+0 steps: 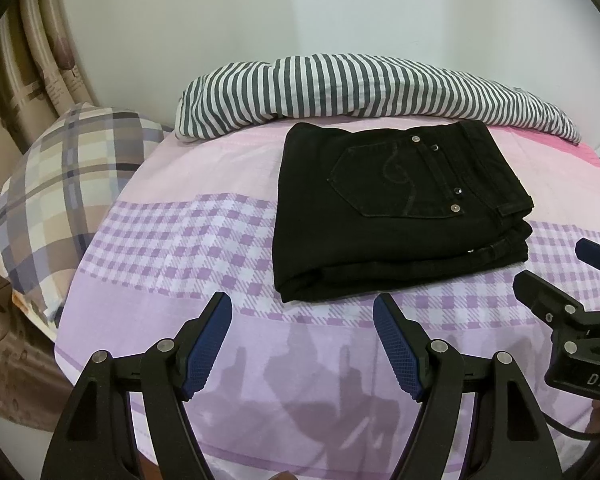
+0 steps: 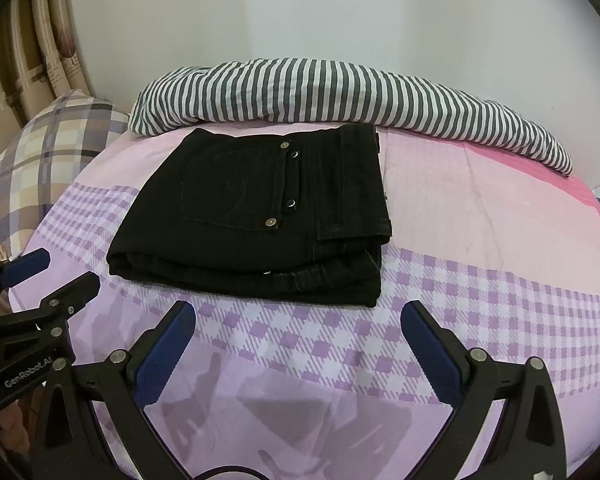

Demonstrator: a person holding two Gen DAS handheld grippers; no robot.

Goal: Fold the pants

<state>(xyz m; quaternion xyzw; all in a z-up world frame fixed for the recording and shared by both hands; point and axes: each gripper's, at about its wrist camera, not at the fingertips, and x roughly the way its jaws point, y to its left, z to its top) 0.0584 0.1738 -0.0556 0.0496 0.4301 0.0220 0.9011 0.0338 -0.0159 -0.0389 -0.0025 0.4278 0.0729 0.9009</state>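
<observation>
Left wrist view, bottom of frame: left tool (image 1: pixel 302 314), black arms with blue ribbed pads, fingers spread apart, nothing between them. Hangs above the bed sheet (image 1: pixel 188 240), not touching cloth. Its shadow lies on the plain lilac band just below it.

Right wrist view, bottom of frame: right tool (image 2: pixel 298 322), same build, fingers likewise spread wide and empty, over the lilac check band of the sheet. Each tool shows at the other view's side edge: the right tool at the right edge of the left view, the left tool at the left edge of the right view.

Middle of both frames: black jeans (image 1: pixel 396 216), folded into a compact stack of several layers, lying flat on the bed. Back pocket with metal rivets faces up; waistband toward the right. Jeans rest apart from both tools, just beyond the fingertips.

Beyond, upper centre: grey-and-white striped duvet (image 1: pixel 360 88) bunched along the wall, just behind the jeans.

Left of frame: plaid pillow (image 1: pixel 64 192). Upper left: patterned curtain (image 1: pixel 40 60). Plain white wall (image 1: pixel 300 8) behind.
</observation>
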